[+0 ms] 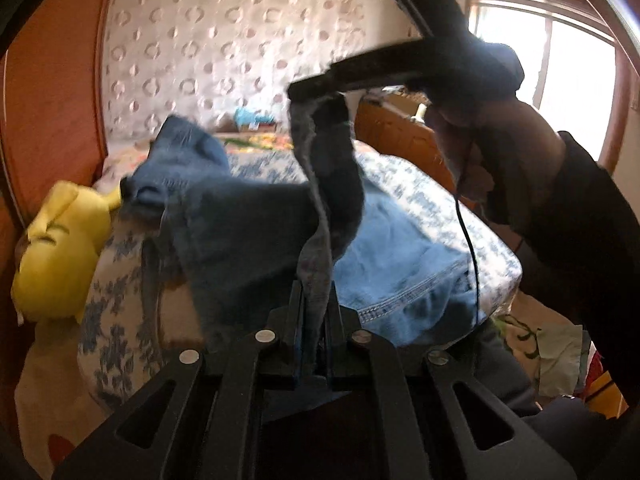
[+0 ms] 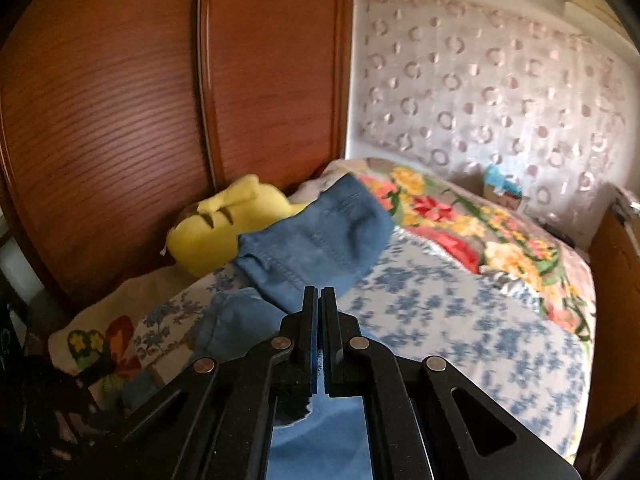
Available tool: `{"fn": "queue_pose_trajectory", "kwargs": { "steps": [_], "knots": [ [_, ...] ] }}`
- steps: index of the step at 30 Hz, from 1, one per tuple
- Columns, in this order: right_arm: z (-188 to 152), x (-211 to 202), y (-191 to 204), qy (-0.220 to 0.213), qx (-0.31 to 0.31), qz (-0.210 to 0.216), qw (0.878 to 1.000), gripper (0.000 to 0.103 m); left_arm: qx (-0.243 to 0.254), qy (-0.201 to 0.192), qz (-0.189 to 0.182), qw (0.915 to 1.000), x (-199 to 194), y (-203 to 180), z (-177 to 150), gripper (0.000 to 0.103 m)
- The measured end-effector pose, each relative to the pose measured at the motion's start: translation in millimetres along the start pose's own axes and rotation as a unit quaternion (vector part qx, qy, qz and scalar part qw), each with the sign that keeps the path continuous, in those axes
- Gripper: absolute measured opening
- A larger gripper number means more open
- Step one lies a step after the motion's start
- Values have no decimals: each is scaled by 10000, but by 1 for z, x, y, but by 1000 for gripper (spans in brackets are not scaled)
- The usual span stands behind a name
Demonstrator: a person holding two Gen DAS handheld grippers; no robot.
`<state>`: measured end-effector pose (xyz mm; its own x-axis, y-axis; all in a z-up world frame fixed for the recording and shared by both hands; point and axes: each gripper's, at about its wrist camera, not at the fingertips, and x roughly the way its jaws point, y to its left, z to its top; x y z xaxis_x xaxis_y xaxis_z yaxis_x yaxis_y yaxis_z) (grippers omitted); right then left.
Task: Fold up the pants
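Your blue denim pants (image 1: 256, 216) are lifted off the bed (image 1: 420, 188), bunched and twisted, with one leg end thrown out toward the yellow plush toy (image 1: 60, 248) and a paler, stitched part still lying on the bedspread. The cloth is heavy cotton denim with double seams, darker where it folds into shadow.

Your left gripper (image 1: 316, 300) has its jaws pressed together on a narrow strip of denim that runs up to your right gripper (image 1: 316, 88), which also pinches the fabric from above, jaws closed tight. From the right wrist view, the right gripper's (image 2: 319, 294) fingers meet with blue cloth showing between and beneath them.

The bedspread is soft, blue-flowered on white, with a bright floral blanket (image 2: 480, 232) behind. A wooden wardrobe (image 2: 160, 100) stands close along the far side, beside the toy; the near corner of the bed drops away to cluttered floor.
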<state>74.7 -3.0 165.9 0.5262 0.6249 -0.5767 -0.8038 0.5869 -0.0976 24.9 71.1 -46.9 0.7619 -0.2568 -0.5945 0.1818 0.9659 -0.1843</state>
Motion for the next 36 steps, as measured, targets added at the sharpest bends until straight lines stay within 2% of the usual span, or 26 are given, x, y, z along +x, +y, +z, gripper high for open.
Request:
{"fn": "queue_pose_trajectory", "kwargs": {
  "steps": [8,10,11,12,13,14,17,18,22,27,32,36],
  "knots": [
    [28,65,19,416,-189,191,9988,1,-202,260,-8,9995,12,9,-17,9],
    [31,72,19,532,-97,424,9976,1,-239,317,-31,9992,15,10,-18,9],
    [31,73,18,603,-65,492,9969,8,-262,346,-29,9991,17,11,-18,9],
    [31,71,18,593,-107,443,9972,13,-273,378,-25,9989,18,11,-17,12],
    [31,66,17,548,-154,362,9977,25,-264,382,0,9989,19,11,-15,15],
    [31,60,14,514,-186,303,9980,37,-249,367,39,9990,19,10,-14,26],
    [26,39,5,400,-192,236,9987,45,-251,258,64,9993,17,11,-10,48],
    [24,26,0,320,-209,146,9992,45,-256,214,61,9994,15,12,-9,51],
    [2,-10,-20,214,-107,-105,9997,48,-257,89,181,9995,12,16,-2,55],
    [-35,-48,-54,339,109,-470,9983,48,-274,-5,289,9992,14,17,8,56],
    [-66,-63,-70,523,323,-673,9958,48,-265,-26,330,9991,20,14,14,56],
    [-78,-72,-71,581,439,-738,9946,48,-178,-57,323,9993,24,8,19,56]
  ]
}}
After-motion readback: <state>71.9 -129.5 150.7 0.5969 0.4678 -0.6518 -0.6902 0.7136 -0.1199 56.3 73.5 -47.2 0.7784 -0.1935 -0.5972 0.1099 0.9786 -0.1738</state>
